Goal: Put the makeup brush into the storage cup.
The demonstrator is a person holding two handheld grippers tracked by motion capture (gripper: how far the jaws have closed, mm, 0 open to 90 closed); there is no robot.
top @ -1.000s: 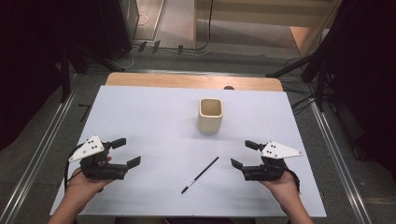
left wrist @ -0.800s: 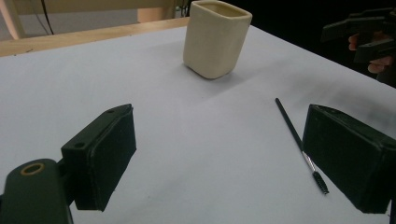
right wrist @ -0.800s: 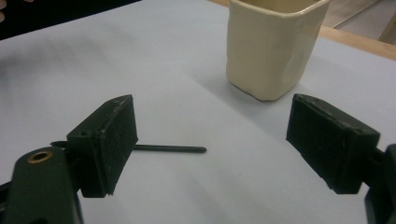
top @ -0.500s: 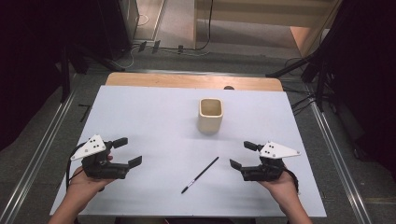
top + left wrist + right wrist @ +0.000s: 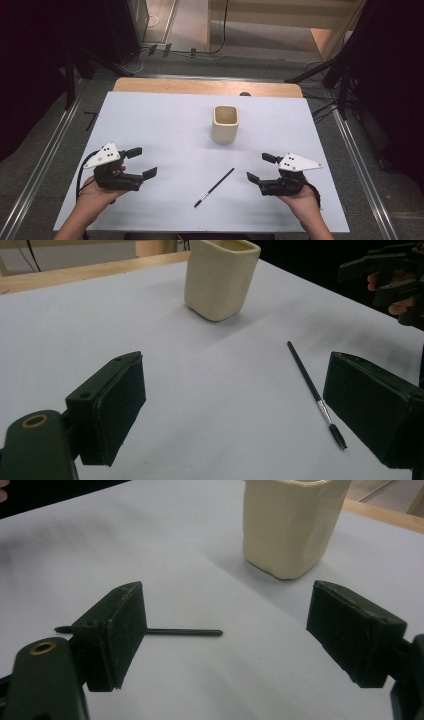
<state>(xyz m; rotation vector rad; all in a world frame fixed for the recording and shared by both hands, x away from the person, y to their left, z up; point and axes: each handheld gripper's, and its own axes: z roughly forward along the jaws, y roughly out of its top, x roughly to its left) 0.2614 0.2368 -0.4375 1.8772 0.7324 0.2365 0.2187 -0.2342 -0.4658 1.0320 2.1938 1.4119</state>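
A cream cup (image 5: 225, 123) stands upright a little past the middle of the white table (image 5: 165, 125). A thin black brush (image 5: 214, 187) lies slantwise on the table nearer the front, between my two grippers. My left gripper (image 5: 143, 161) hovers at the front left, open and holding nothing, with its jaws pointing toward the brush. In the left gripper view the brush (image 5: 312, 390) lies just inside the right jaw, bristle tip nearest, and the cup (image 5: 220, 277) stands farther off. My right gripper (image 5: 257, 167) is open at the front right. Its view has the brush (image 5: 185, 631) partly behind the left jaw and the cup (image 5: 292, 525) beyond.
The table's far wooden edge (image 5: 205, 87) lies behind the cup. Metal rails (image 5: 45, 165) run along both sides of the table, and dark stands and cables fill the floor beyond. The person's hands come in at the bottom corners.
My left gripper has edged slightly to the right, toward the brush. The right gripper, brush and cup have kept their places.
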